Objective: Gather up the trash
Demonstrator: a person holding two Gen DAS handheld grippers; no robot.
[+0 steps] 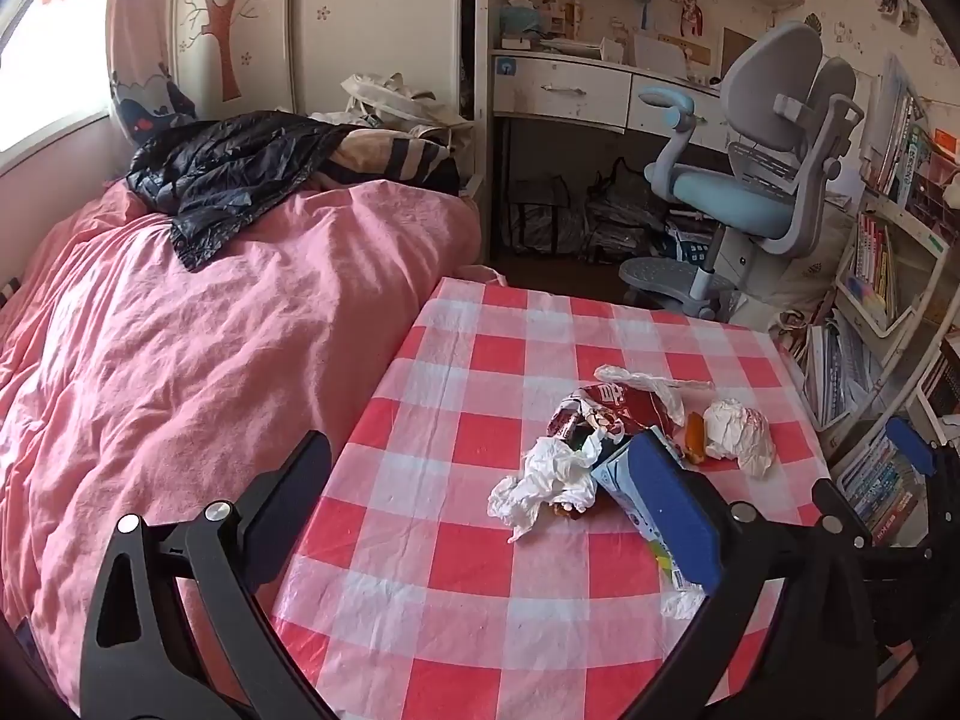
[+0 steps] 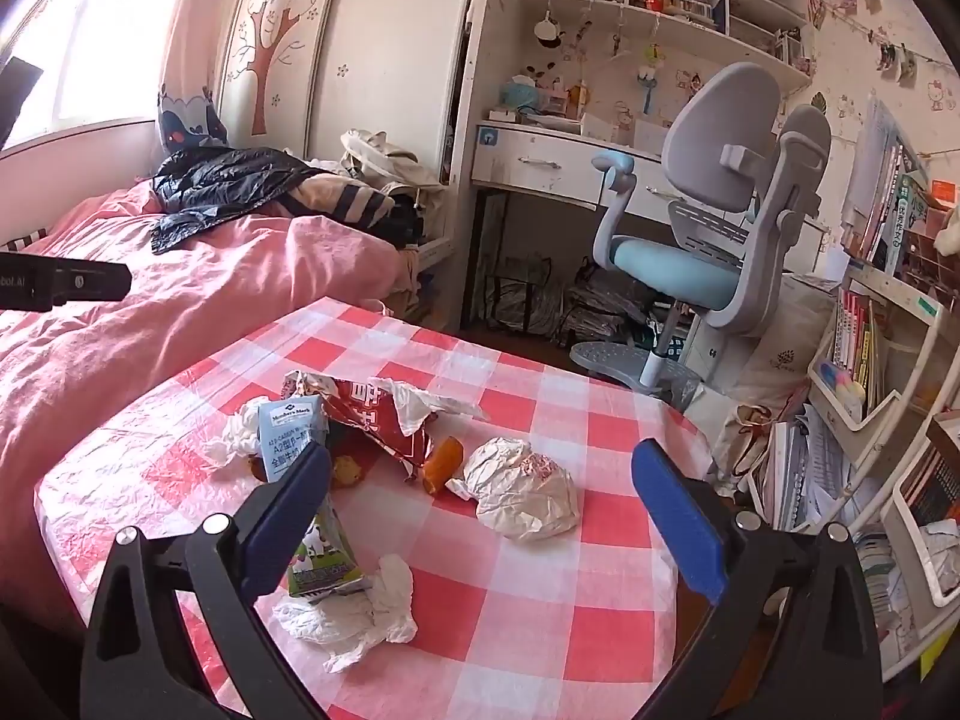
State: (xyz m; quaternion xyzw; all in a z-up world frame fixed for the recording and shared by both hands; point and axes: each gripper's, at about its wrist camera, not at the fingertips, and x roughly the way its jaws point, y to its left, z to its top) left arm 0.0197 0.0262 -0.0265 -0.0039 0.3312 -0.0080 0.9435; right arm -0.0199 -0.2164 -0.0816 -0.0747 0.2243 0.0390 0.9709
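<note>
A pile of trash lies on the red-and-white checked table (image 1: 480,600) (image 2: 570,630). It holds a red snack wrapper (image 1: 624,408) (image 2: 378,414), a flattened milk carton (image 1: 630,492) (image 2: 294,426), white tissues (image 1: 552,474) (image 2: 360,606), a crumpled paper ball (image 1: 738,432) (image 2: 528,492) and an orange piece (image 1: 696,435) (image 2: 444,462). My left gripper (image 1: 486,468) is open above the table, its right finger over the carton. My right gripper (image 2: 480,480) is open around the paper ball area, holding nothing.
A bed with a pink cover (image 1: 180,360) (image 2: 120,324) and a black jacket (image 1: 228,174) borders the table's left. A grey-blue desk chair (image 1: 762,180) (image 2: 720,228), a desk and bookshelves (image 2: 870,348) stand behind and to the right.
</note>
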